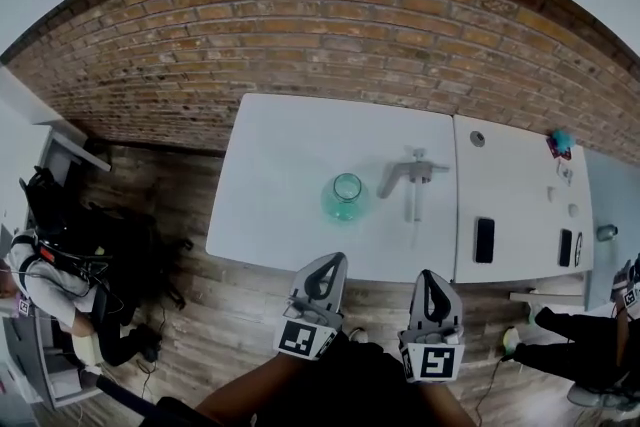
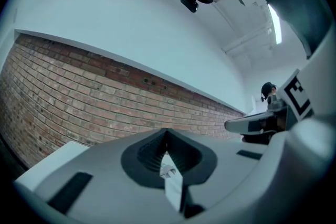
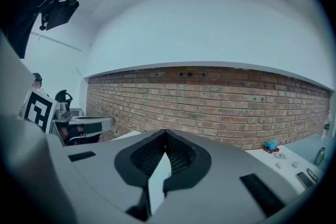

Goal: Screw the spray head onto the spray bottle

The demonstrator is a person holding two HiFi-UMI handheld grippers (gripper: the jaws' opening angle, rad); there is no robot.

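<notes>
My left gripper (image 1: 337, 257) is shut with nothing in it: its two grey fingers (image 2: 94, 165) meet at the tips, and only a thin sliver of pale tabletop shows through the seam below the black ribbed pads. My right gripper (image 1: 428, 273) is the same, fingers (image 3: 236, 165) pressed together and empty. Both sit side by side, a little apart, over the wooden floor (image 1: 250, 315) just short of the near edge of the white table (image 1: 270, 155), not touching it or anything on it. The spray bottle (image 1: 346, 197) stands upright on that table just ahead of my left fingertips, a clear green one with its round neck open (no head on it yet). The spray head (image 1: 410, 173) lies on its side to the bottle's right, clear of it, ahead of my right fingertips and a touch to their left, its thin dip tube running back toward me. Farther right of my right fingers a second table (image 1: 520, 165) butts against the first, with a black phone (image 1: 484, 239) near its front edge. Beyond both tables, straight ahead of my fingers, runs the brick wall (image 1: 330, 25).
</notes>
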